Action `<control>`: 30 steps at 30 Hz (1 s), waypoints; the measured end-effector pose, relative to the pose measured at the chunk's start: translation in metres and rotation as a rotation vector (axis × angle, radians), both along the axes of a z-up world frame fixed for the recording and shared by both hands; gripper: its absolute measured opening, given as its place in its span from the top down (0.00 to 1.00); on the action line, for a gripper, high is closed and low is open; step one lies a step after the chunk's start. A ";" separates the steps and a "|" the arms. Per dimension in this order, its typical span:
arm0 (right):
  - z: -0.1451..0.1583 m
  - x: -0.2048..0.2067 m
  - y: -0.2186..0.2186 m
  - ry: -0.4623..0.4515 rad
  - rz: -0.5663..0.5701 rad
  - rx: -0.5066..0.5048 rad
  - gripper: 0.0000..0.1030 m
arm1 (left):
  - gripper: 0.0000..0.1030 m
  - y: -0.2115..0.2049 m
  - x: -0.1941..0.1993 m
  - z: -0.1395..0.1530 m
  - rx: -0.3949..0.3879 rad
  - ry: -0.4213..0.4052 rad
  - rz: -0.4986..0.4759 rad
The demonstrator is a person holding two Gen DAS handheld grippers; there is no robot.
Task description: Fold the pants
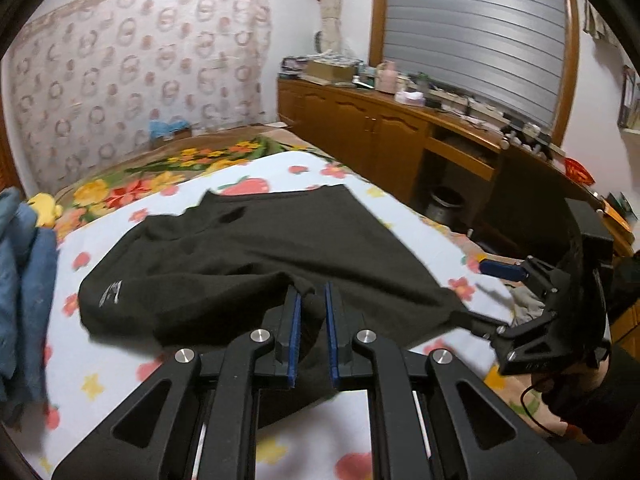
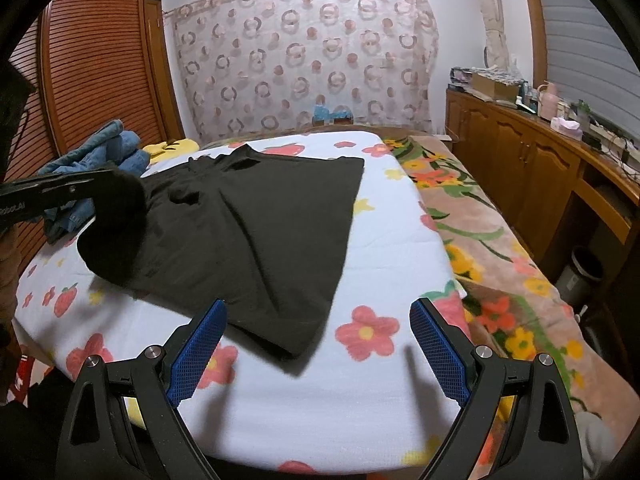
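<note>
The soft, limp black pants (image 1: 248,248) (light, floppy) bunch in the left gripper (image 1: 312,308), pinched at their 6 o'clock hem, while the right gripper (image 2: 318,320) gapes wide and empty.

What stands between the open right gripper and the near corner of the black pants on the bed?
Nothing visible does. Only bare flowered sheet lies between the right gripper and the near corner of the black pants. The left gripper grips another part.

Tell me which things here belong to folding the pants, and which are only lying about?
Job: black pants; left gripper, shut on them; right gripper, open.
Lying about: jeans; yellow toy; bin.
</note>
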State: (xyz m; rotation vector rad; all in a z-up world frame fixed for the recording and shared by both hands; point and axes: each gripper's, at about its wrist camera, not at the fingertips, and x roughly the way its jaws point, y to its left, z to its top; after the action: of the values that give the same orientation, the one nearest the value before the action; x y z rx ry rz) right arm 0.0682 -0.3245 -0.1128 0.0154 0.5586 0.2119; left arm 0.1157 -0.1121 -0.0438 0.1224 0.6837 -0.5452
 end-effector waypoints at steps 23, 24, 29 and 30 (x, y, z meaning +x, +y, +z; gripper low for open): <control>0.010 0.017 0.050 -0.009 0.147 -0.009 0.16 | 0.25 0.071 -0.016 -0.014 0.022 -0.031 0.195; 0.011 0.018 0.052 -0.009 0.156 -0.007 0.18 | 0.25 0.073 -0.015 -0.016 0.022 -0.028 0.204; 0.012 0.032 0.068 0.006 0.234 0.022 0.26 | 0.25 0.084 -0.018 -0.034 0.028 0.005 0.228; 0.011 0.035 0.069 0.008 0.243 0.020 0.27 | 0.25 0.085 -0.019 -0.037 0.027 0.012 0.228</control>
State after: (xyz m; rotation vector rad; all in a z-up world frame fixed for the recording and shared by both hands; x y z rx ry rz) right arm 0.1034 -0.2551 -0.1017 -0.0325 0.5663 0.4542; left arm 0.0971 -0.0266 -0.0810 0.0652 0.7068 -0.3187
